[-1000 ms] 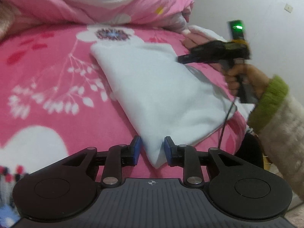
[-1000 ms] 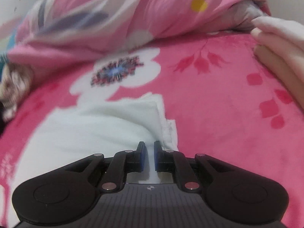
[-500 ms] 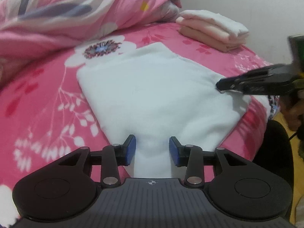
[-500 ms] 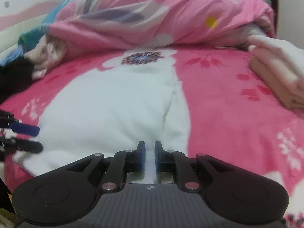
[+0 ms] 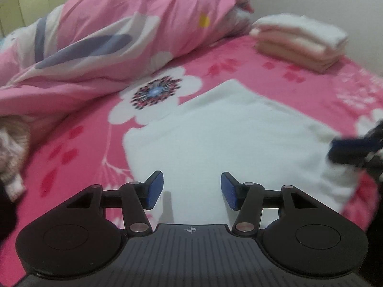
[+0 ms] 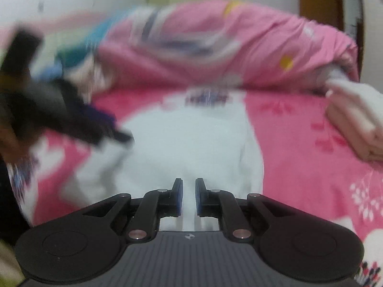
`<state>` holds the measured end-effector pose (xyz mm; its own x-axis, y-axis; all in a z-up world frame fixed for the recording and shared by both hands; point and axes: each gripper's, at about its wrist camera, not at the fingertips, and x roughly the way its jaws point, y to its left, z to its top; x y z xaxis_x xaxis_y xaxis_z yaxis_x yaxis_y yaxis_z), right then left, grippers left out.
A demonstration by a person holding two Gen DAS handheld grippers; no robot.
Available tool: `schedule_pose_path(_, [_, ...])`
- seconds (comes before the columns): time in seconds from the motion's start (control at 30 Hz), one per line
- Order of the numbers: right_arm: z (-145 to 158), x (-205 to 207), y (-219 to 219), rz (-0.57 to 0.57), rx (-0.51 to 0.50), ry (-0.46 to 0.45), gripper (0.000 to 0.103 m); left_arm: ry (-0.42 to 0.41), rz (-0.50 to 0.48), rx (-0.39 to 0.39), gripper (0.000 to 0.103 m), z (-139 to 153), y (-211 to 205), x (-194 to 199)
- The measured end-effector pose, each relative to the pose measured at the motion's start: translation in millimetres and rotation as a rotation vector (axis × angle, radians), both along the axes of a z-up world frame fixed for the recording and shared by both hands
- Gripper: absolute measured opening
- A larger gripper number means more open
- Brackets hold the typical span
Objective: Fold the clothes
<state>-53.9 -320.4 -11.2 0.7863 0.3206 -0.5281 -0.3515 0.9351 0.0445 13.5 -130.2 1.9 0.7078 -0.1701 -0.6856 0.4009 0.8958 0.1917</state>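
At the far left of the left wrist view a crumpled pale-pink knitted piece [image 5: 10, 157] is seen at the bed's edge, and a bunched pink quilt [image 5: 115, 33] with grey and white patterning is piled along the back, well apart from the working area. The pink floral blanket [image 5: 79, 143] is spread over the bed, its large white flower print [image 5: 155, 95] lying just behind the white garment [image 5: 227, 138], which is laid flat in the middle of the bed as a folded shape. At the back right a stack of folded cream and white clothes [image 5: 299, 43] is set near the wall, apart from the garment. Nothing is placed on the garment's upper surface. The left gripper [image 5: 192, 190] is held over the garment's near edge with its blue pads parted and opening, cloth beneath the gap but not pressed by them. In the right wrist view, which is blurred, the right gripper [image 6: 189, 197] is shown with its jaws drawn nearly together, a narrow strip of white cloth pinched between them at the garment's near edge.
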Motion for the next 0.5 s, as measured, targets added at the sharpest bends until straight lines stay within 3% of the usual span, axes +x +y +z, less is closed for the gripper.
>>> schedule_pose_path(0.1, [-9, 18, 3, -0.078, -0.02, -0.015, 0.011, 0.042, 0.047, 0.013, 0.059, -11, -4, 14])
schedule_pose_path(0.2, [-42, 42, 1, -0.094, -0.051, 0.091, 0.011, 0.044, 0.075, 0.019, 0.065, -15, -4, 15])
schedule_pose_path(0.3, [-17, 45, -8, -0.132, 0.057, 0.092, 0.012, 0.042, 0.091, 0.021, 0.067, -15, -3, 15])
schedule_pose_path(0.43, [-14, 52, -7, -0.161, 0.076, 0.036, 0.012, 0.052, 0.105, 0.014, 0.068, -14, -3, 17])
schedule_pose_path(0.5, [-34, 63, -4, -0.144, 0.038, 0.091, 0.013, 0.054, 0.105, 0.015, 0.068, -14, -4, 17])
